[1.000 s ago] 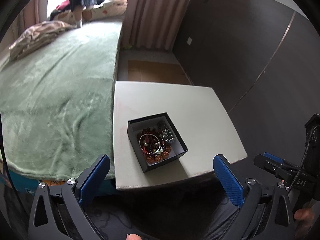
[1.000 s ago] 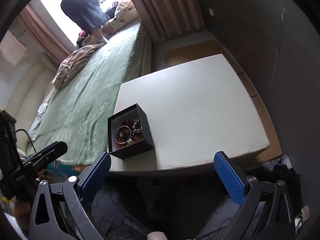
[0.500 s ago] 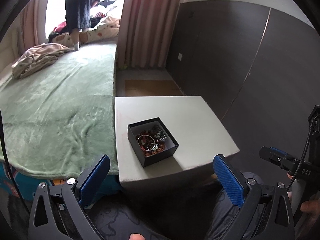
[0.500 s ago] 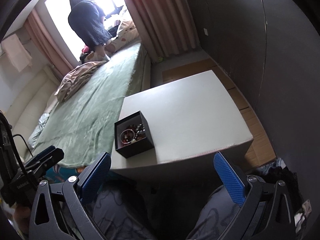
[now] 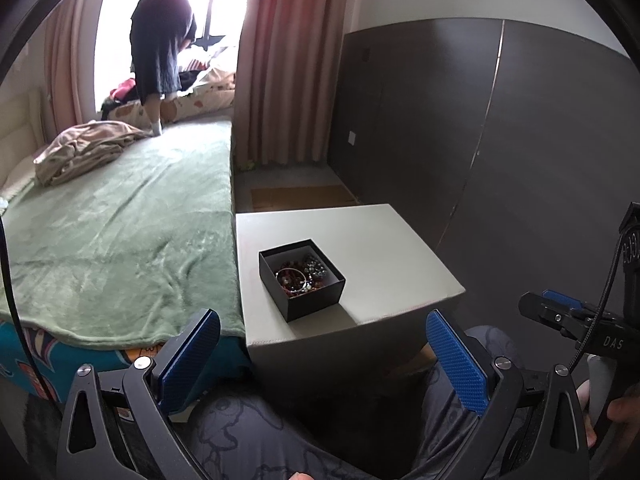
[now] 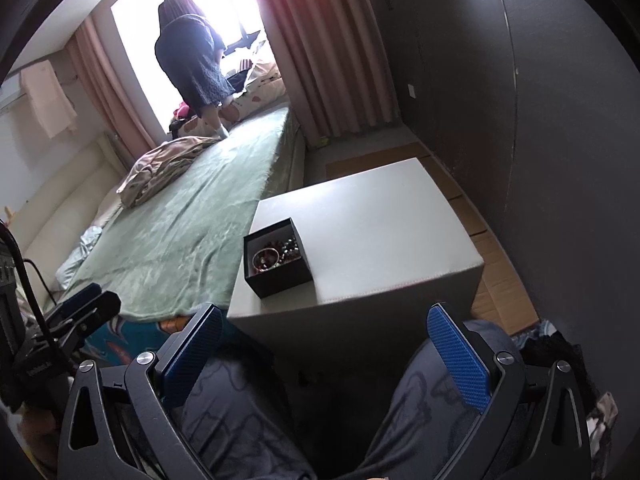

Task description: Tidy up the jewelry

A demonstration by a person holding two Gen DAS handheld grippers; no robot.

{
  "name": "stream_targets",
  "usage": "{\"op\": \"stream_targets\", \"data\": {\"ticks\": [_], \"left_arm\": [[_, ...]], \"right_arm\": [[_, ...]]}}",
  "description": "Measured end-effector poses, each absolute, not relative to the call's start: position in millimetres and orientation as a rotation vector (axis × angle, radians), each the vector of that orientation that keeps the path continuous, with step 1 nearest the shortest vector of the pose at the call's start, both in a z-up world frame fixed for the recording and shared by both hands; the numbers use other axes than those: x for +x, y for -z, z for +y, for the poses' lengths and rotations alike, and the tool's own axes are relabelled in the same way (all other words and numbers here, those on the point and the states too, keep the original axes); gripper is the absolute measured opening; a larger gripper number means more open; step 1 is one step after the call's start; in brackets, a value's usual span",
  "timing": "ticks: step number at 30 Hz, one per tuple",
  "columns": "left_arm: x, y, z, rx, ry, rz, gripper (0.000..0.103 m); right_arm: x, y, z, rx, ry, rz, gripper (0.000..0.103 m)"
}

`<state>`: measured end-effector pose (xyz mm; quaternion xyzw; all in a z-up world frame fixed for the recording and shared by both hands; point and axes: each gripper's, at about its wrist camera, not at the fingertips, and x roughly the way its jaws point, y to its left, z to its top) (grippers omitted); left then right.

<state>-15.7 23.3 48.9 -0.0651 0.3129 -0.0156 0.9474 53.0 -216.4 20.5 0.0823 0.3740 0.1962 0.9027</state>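
A small black open box (image 5: 302, 278) stands near the front left of a pale square table (image 5: 380, 248). It holds beaded bracelets and a silver bangle (image 5: 294, 276). The box (image 6: 277, 258) and table (image 6: 380, 220) also show in the right wrist view. My left gripper (image 5: 322, 354) is open and empty, held low in front of the table, over my lap. My right gripper (image 6: 324, 354) is open and empty, also low before the table. The right gripper shows at the right edge of the left wrist view (image 5: 560, 312).
A bed with a green blanket (image 5: 120, 232) adjoins the table's left side. A crumpled beige cloth (image 5: 80, 148) lies on it. A person in dark clothes (image 5: 162, 52) stands at the window. Dark wardrobe doors (image 5: 500, 140) line the right. Pink curtains (image 5: 288, 60) hang behind.
Both grippers have pulled back and away from the table, so the box and table look smaller and farther. Both stay open and empty.
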Motion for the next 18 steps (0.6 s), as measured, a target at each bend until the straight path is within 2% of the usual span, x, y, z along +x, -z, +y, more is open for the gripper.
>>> {"op": "stream_targets", "data": {"ticks": [18], "left_arm": [[-45,-58,32,-0.121,0.021,0.580,0.103]], "right_arm": [[27,-29,-205,0.116,-0.405,0.740,0.103]]}}
